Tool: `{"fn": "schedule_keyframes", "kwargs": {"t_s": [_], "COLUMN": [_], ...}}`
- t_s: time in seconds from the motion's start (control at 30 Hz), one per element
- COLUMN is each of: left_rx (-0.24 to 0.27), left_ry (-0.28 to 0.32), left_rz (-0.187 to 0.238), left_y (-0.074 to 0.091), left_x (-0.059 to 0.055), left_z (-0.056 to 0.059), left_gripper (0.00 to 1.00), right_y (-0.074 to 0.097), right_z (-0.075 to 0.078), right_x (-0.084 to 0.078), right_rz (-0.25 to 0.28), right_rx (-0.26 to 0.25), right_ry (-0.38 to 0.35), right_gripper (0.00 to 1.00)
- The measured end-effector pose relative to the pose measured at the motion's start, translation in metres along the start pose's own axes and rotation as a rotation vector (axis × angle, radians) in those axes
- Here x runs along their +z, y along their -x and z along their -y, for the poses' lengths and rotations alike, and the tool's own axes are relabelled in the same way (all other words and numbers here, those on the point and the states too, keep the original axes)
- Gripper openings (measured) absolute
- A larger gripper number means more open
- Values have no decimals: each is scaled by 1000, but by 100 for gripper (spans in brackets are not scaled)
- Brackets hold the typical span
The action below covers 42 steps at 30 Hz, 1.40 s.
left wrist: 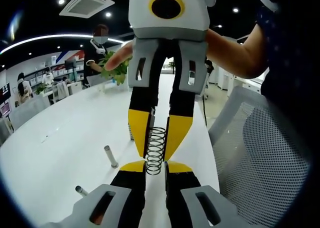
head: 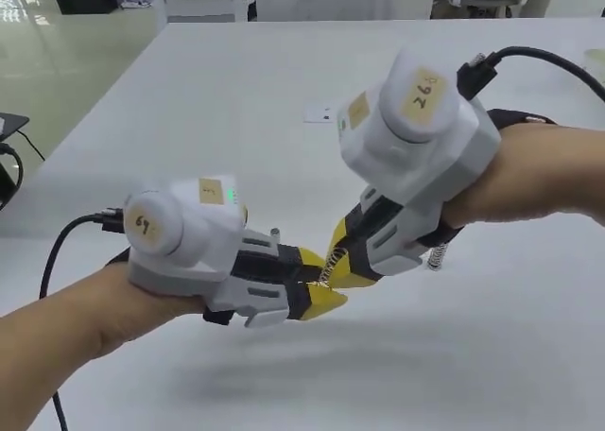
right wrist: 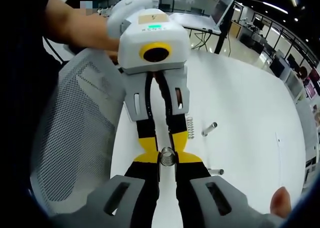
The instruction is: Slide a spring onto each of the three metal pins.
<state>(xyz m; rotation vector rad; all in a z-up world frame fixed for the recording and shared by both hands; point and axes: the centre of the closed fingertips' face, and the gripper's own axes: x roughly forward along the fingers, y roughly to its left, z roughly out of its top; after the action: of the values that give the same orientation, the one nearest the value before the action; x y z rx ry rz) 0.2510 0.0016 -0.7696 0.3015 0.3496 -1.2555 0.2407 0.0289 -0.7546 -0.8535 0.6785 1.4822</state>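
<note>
Above the white table (head: 236, 91), left tongs (left wrist: 156, 166) and right tongs (right wrist: 168, 160) both pinch one spring (left wrist: 156, 149) tip to tip.

Coil spring (left wrist: 156, 150): bright steel, gripped between the yellow tips of the left tool (left wrist: 155, 167) and right tool (right wrist: 168, 161), clear of the white surface (left wrist: 60, 138). Second spring (right wrist: 190, 126) lies on the surface. First pin (left wrist: 110, 156) and second pin (left wrist: 81, 190): short, grey, bare.
</note>
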Motion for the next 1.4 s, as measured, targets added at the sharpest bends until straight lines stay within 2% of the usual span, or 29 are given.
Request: {"fn": "schedule_keyframes", "kwargs": {"t_s": [0.23,0.47,0.87,1.4], "left_rx": [11,22,55,127], "left_ry": [20,37,62,92], "left_rz": [-11,-18,-23,-19], "left_y": [6,10,25,48], "left_x": [-5,-7,-11,-20], "left_z": [-4,-6,-12,-18], "left_gripper": [9,17,23,28], "right_y": [4,6,10,14], "right_z": [7,11,18,24], "right_x": [-6,-13,-22,-27], "right_rz": [-23,-41,-59,-72], "right_rx": [-19,-31,-46,-54], "right_ry": [3,-3,-9,-7], "right_gripper": [8,9,9,9]}}
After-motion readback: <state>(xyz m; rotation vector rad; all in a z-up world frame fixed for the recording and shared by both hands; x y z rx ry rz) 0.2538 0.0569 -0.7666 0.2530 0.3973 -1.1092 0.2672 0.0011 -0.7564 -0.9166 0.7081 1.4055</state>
